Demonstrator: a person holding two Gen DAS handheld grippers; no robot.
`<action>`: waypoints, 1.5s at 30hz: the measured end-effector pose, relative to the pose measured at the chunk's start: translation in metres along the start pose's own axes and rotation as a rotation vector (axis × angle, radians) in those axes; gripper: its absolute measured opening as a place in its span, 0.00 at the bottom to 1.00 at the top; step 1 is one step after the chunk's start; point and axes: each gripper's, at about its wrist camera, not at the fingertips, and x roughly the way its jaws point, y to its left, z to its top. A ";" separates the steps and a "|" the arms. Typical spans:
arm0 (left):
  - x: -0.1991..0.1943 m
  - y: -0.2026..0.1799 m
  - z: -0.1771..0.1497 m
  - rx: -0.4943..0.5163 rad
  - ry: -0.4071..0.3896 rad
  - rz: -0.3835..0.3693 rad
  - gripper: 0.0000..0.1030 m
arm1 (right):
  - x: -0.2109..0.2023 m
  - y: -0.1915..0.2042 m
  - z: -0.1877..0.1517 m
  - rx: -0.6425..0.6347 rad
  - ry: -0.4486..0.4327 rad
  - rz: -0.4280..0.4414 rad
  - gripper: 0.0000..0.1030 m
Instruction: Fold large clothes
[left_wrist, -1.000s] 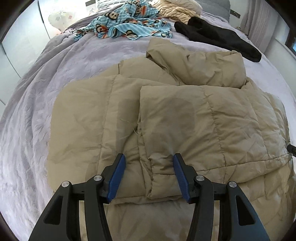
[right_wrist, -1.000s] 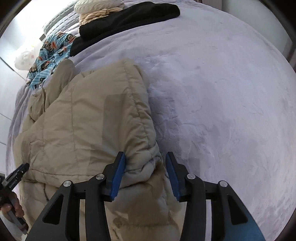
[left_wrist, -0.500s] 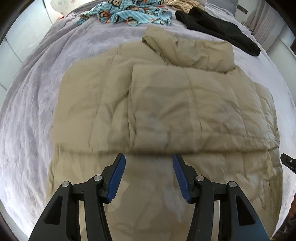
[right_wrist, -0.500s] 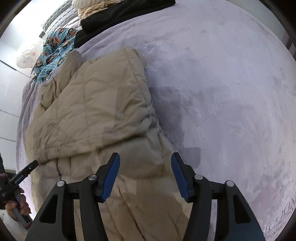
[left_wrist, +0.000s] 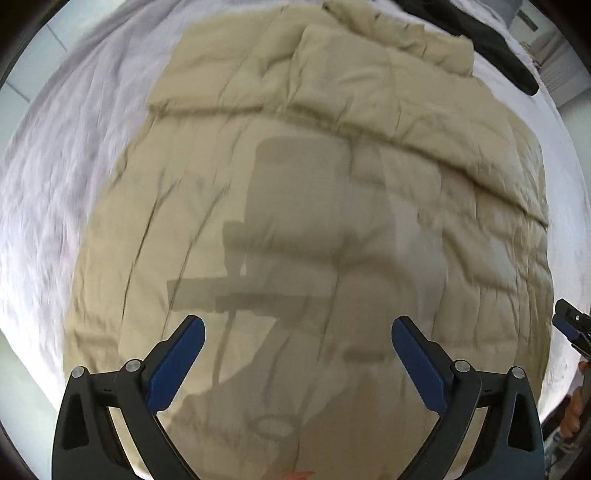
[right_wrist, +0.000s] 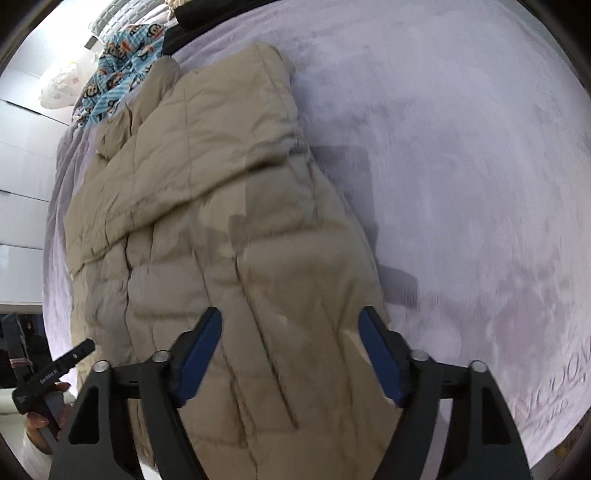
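A large beige quilted puffer jacket (left_wrist: 332, 177) lies on a lavender bed cover, its upper part with the sleeves folded in across the body. It also shows in the right wrist view (right_wrist: 221, 221). My left gripper (left_wrist: 297, 350) is open and empty, hovering above the jacket's lower half near the hem. My right gripper (right_wrist: 290, 343) is open and empty above the jacket's right lower part near its side edge. The right gripper's tip (left_wrist: 570, 325) shows at the right edge of the left wrist view; the left gripper (right_wrist: 55, 373) shows at the lower left of the right wrist view.
The lavender bed cover (right_wrist: 461, 166) stretches wide to the jacket's right. A black garment (left_wrist: 480, 40) lies beyond the jacket's collar. A blue monkey-print garment (right_wrist: 125, 62) and a white bag (right_wrist: 59, 88) sit at the far end. White cabinets stand at the left.
Both grippers have opened wider, let go of the folded sleeve parts and pulled back toward the jacket's hem. The views now look down on the jacket's lower half.
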 end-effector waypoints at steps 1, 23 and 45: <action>-0.001 0.003 -0.006 -0.002 0.013 0.006 0.98 | -0.001 0.000 -0.004 0.004 0.005 -0.001 0.77; -0.017 0.114 -0.096 0.034 0.093 -0.085 0.98 | -0.017 0.043 -0.143 0.200 0.018 -0.012 0.88; -0.007 0.204 -0.157 -0.385 0.102 -0.325 0.98 | -0.013 -0.048 -0.173 0.547 0.055 0.164 0.88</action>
